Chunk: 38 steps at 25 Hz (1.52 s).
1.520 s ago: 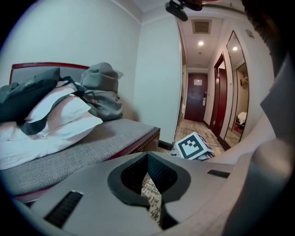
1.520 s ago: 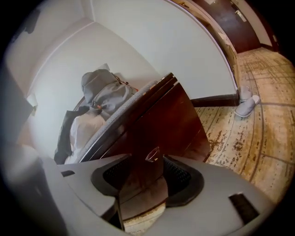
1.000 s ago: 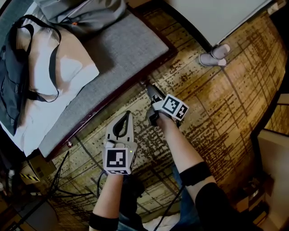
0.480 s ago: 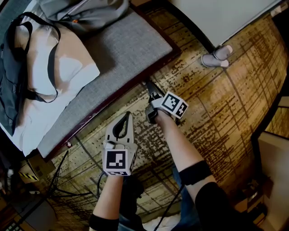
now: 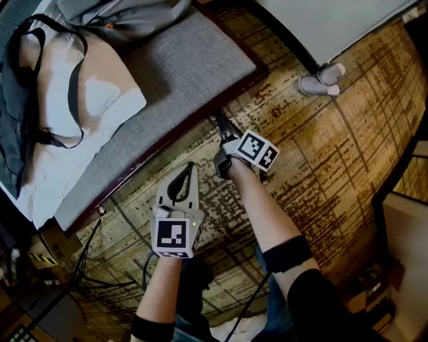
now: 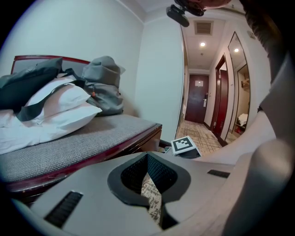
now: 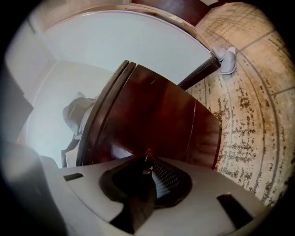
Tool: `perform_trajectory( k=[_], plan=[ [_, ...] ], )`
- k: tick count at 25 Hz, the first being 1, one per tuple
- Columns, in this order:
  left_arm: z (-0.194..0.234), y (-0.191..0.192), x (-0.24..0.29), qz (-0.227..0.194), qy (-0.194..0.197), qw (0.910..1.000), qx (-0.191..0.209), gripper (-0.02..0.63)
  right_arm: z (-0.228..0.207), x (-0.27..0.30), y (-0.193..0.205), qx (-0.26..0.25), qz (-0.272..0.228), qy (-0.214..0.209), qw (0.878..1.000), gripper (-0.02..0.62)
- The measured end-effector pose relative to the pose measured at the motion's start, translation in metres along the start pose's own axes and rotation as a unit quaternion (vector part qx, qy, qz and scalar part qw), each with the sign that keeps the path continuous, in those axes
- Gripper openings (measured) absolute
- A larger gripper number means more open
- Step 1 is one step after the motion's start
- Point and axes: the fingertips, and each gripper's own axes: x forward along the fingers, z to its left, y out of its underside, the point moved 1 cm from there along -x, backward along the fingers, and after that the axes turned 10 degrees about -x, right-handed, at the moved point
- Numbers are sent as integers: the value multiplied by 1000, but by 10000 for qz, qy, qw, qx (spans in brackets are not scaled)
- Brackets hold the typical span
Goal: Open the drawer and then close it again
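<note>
While the left gripper point(image 5: 190, 168) hangs over the patterned carpet point(image 5: 328, 167) with its jaws pressed together and nothing in them (its own view shows only a sliver of carpet through the slit between the pads), the right gripper point(image 5: 220, 127) is up against the drawer front point(image 7: 152, 115). The drawer is set in the dark red wooden base point(image 5: 167, 143) under the grey cushion point(image 5: 187, 73), toward the end nearest the white wall point(image 5: 321, 27). Seen from the head view, its front lies in line with the edge of the base, so it looks closed. The right gripper's jaws have just been closing, and in the right gripper view a small pull point(image 7: 147, 156) stands between their tips, with the pads lying against it on both sides as far as that view shows. That gripper points slightly downward at the wood, and the forearm behind it reaches in from the lower right. The left gripper sits beside it, a little nearer the person and clear of the furniture. From the left gripper view the right gripper's marker cube point(image 6: 184, 145) shows just past the corner of the base. On the cushion lie a white pillow point(image 5: 100, 100), a dark bag point(image 5: 20, 107) draped over it, and a grey backpack point(image 5: 127, 13) behind. A pair of pale slippers point(image 5: 321, 80) sits on the carpet against the wall, well apart from both grippers, and cables point(image 5: 87, 267) trail over the floor at the lower left.
</note>
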Motion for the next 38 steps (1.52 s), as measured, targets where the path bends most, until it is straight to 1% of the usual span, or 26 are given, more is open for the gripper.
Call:
perform_trajectory(
  k=[2,7,11,18,22,25,29,38],
  plan=[
    [-3,-1,-3,29,-6,10000,-37,0,0,-1,0,-50,39,94,9999,80],
    [-10,-8,-13,53,52,9999,76,0,-2,-3,1,-20,174,290,9994,80],
    [-18,-11,-20,65,119,9997,220,0,-2,-5,2,-49,242,312,9992,78],
    [-21,-10,-25,94,112,9997,182,0,-6,-17,3,-51,286,343,9990,77],
    [-31,-12,-30,79,191,9996,172,0,-11,-39,9,-66,369,373,9986,77],
    [-44,-14,-37,123,281,9994,166,0,-18,-59,14,-20,436,496,9978,77],
    [-68,-14,-51,257,461,9983,229,0,-27,-91,20,6,511,692,9963,78],
    [-124,2,-77,630,938,9931,323,0,-48,-166,35,59,577,993,9934,78]
  ],
)
